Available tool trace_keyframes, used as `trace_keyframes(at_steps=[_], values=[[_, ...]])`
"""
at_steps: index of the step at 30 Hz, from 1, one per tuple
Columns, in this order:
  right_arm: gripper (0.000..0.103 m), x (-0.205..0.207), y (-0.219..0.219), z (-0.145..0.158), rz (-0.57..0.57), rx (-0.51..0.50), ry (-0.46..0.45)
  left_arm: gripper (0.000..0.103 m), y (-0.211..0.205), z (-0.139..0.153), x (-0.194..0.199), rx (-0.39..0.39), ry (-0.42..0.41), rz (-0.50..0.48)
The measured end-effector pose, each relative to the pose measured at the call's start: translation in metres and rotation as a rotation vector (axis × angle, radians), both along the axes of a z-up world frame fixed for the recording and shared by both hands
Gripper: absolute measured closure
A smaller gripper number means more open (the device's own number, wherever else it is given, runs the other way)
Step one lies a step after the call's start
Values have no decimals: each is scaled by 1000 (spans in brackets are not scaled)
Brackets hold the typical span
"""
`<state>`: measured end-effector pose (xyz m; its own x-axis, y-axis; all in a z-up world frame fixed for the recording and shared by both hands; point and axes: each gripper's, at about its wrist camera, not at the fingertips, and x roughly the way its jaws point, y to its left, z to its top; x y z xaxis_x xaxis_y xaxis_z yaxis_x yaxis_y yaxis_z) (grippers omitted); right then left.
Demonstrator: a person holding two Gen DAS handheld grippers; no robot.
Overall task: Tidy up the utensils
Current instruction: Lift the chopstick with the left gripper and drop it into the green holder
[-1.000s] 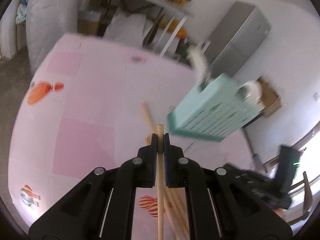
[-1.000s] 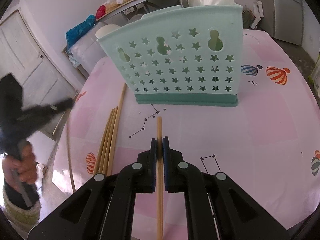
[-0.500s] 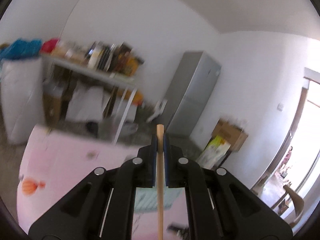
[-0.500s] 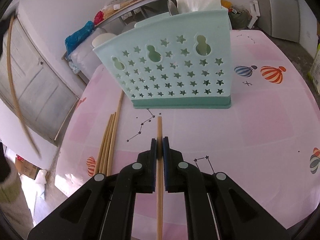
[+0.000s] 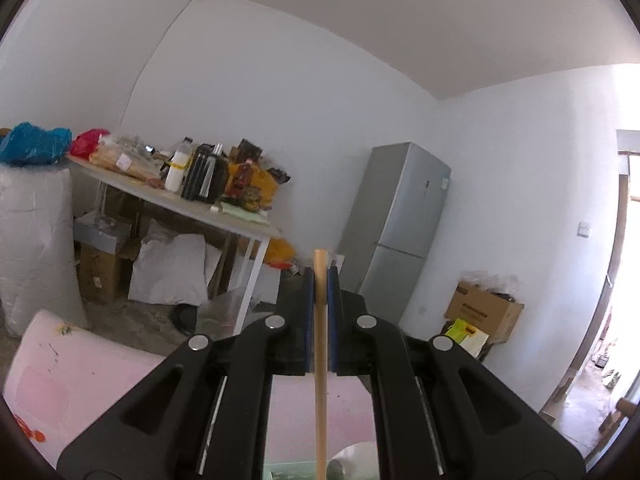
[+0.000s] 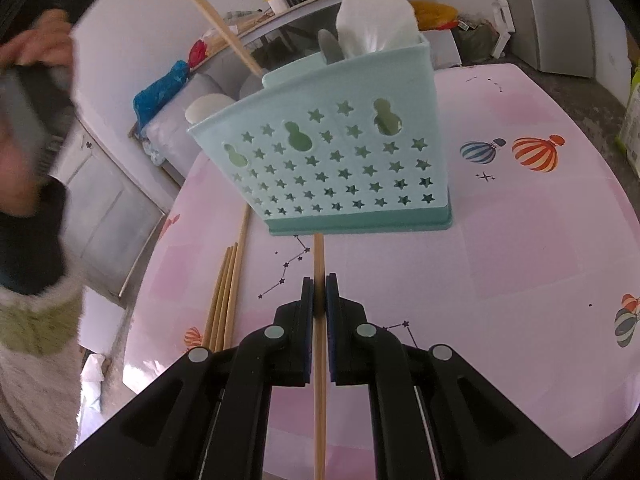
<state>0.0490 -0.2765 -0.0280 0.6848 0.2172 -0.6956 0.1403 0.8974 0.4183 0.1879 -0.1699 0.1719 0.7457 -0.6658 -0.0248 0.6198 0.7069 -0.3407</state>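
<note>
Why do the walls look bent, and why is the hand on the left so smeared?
Both views use fisheye lenses, so straight edges bow: the fridge leans in the left wrist view. In the right wrist view, the person's hand is blurred by motion, while the teal utensil holder stays sharp. The doorway in the left wrist view is washed out by daylight.

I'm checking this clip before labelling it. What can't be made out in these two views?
- Left wrist view: the holder is cut off by the bottom edge, behind the left gripper.
- Right wrist view: the chopstick tip vanishes behind the holder wall; whether it is inside is unclear.
- Right wrist view: the hand is blurred.
</note>
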Motion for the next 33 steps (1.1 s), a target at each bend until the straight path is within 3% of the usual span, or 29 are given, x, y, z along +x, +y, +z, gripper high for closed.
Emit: trace_keyframes(at_steps=[7,9,12,18,24,29,33], values=[[97,-7,-9,2,-22,15,-15,94,-7,-63,1,108,151,-77],[97,-9,-12,4,-28,21,-22,69,5,-68,-7,111,162,-77],[97,-13,-16,9,-41,18,-36,62,29,-65,-25,105,131,-73],[97,-19,-22,20,-65,7,-69,42,65,-74,-60,189,100,-39],[97,-26,-31,39,-87,5,-132,33,86,-130,-74,372,210,47],[97,-29,-33,67,-99,-32,-222,31,89,-189,-66,569,365,120],[97,-30,-39,98,-131,-76,-317,31,98,-212,-61,622,431,147]])
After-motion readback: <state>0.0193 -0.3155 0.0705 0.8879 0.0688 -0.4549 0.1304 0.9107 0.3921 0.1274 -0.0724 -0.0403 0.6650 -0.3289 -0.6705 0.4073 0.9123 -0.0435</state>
